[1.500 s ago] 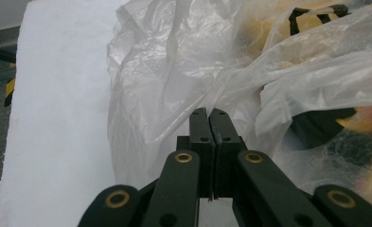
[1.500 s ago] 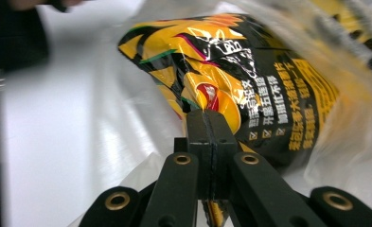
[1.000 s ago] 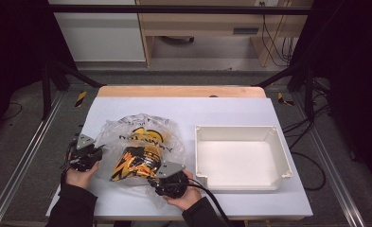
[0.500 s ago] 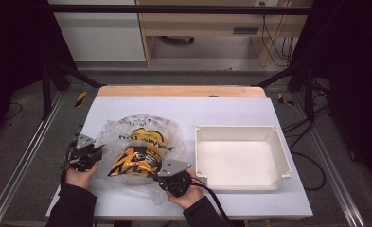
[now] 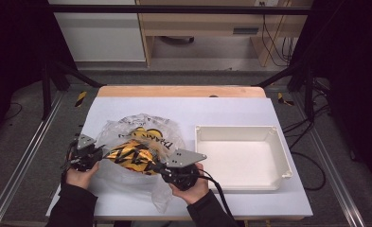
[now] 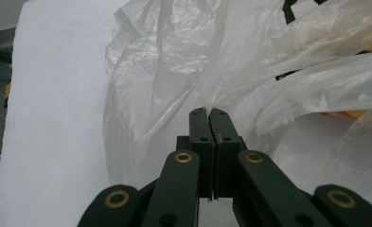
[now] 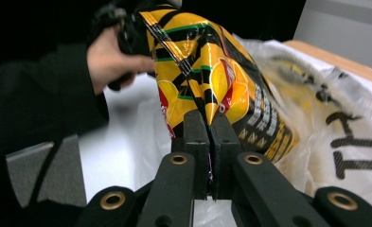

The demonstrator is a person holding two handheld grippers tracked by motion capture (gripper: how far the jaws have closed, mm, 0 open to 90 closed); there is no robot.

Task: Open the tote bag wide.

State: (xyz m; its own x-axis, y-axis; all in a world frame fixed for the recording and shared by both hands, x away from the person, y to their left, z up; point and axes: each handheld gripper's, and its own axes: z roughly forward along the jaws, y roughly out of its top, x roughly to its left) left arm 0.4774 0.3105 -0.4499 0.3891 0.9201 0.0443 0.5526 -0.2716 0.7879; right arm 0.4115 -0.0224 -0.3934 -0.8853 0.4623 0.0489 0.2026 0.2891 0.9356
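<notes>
White cloth covers the worktop (image 5: 231, 113), dark floor all round it. My right claw (image 7: 210, 120) is clamped on the corner of a yellow-and-black snack bag (image 5: 129, 153), which I hold raised, half out of the clear plastic carrier bag (image 5: 146, 127). My left claw (image 6: 208, 113) pinches that carrier's film and pins it at the near left. The snack bag's long axis runs leftward from my right claw toward my left. An empty white tray (image 5: 283, 163) sits well apart to the right, with bare cloth between and nothing in the way.
</notes>
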